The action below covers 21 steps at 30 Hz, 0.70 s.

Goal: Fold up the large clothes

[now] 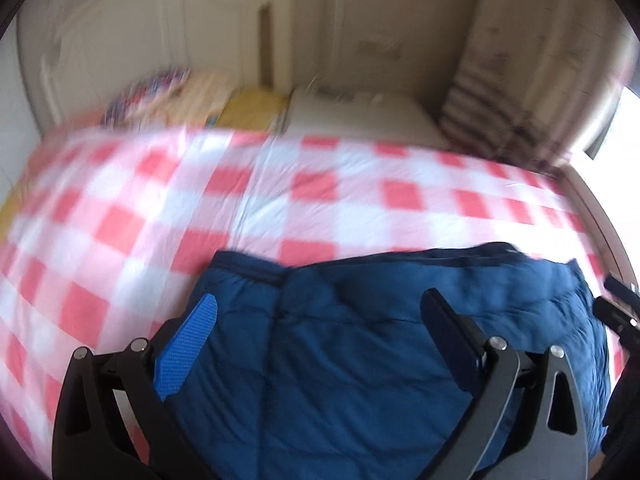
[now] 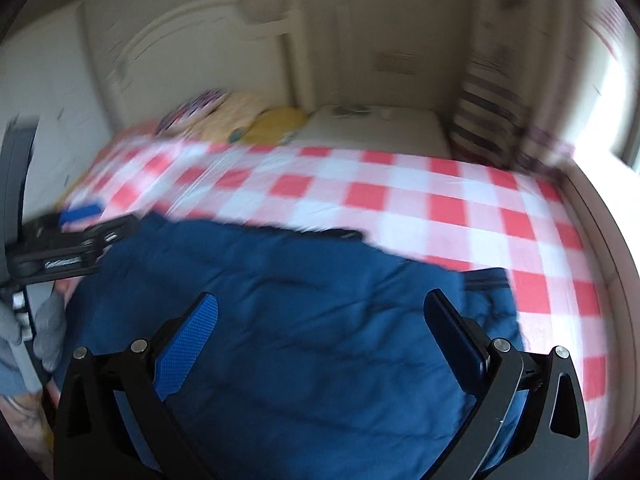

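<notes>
A dark blue quilted jacket (image 1: 360, 352) lies on a bed with a red and white checked cover (image 1: 240, 192). My left gripper (image 1: 320, 312) is open and empty, its jaws spread wide just above the jacket. The jacket also shows in the right wrist view (image 2: 300, 320). My right gripper (image 2: 320, 312) is open and empty above the jacket there. The left gripper also shows at the left edge of the right wrist view (image 2: 76, 232), held by a grey-gloved hand (image 2: 48, 328). Both views are blurred by motion.
Pillows (image 2: 240, 120) lie at the head of the bed before a cream headboard (image 2: 192, 40). A white bedside table (image 2: 380, 128) stands beyond the bed. A striped cloth (image 2: 488, 120) hangs at the right, near a bright window (image 2: 616, 100).
</notes>
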Each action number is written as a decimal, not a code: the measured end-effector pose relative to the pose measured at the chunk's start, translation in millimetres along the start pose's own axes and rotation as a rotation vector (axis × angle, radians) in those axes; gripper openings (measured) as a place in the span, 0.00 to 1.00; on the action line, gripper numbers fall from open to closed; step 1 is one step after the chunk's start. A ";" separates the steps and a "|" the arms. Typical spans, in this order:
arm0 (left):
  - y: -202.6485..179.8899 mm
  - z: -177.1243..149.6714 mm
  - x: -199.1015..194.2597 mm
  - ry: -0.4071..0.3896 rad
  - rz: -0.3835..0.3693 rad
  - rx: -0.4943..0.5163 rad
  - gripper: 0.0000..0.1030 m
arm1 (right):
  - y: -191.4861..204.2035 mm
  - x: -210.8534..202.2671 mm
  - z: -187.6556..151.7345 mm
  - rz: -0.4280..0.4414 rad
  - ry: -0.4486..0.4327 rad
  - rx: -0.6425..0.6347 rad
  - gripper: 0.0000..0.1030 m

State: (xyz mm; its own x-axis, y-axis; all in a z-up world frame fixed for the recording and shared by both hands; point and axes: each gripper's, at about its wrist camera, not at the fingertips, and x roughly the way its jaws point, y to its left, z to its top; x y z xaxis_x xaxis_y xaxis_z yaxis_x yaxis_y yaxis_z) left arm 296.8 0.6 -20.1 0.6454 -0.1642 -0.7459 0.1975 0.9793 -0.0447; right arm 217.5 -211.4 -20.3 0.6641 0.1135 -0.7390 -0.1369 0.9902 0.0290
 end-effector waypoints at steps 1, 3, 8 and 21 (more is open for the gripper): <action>-10.5 -2.5 -7.5 -0.023 -0.001 0.029 0.98 | 7.0 5.7 -3.1 -0.006 0.018 -0.031 0.96; -30.4 -10.8 -12.1 -0.040 0.001 0.083 0.98 | 20.9 28.3 -17.4 -0.030 0.088 -0.087 0.96; -56.2 -48.6 38.7 0.092 0.013 0.154 0.98 | 11.0 49.6 -32.6 0.036 0.126 -0.012 0.96; -56.6 -63.2 54.5 0.085 0.018 0.146 0.98 | 9.0 56.0 -36.3 0.044 0.135 -0.006 0.96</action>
State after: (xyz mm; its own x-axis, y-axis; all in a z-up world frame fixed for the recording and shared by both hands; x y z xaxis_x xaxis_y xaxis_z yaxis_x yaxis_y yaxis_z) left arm 274.1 -56.3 -100.2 0.5863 -0.1301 -0.7996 0.2956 0.9533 0.0616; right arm 226.7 -199.2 -85.9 0.5526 0.1446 -0.8208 -0.1686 0.9839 0.0598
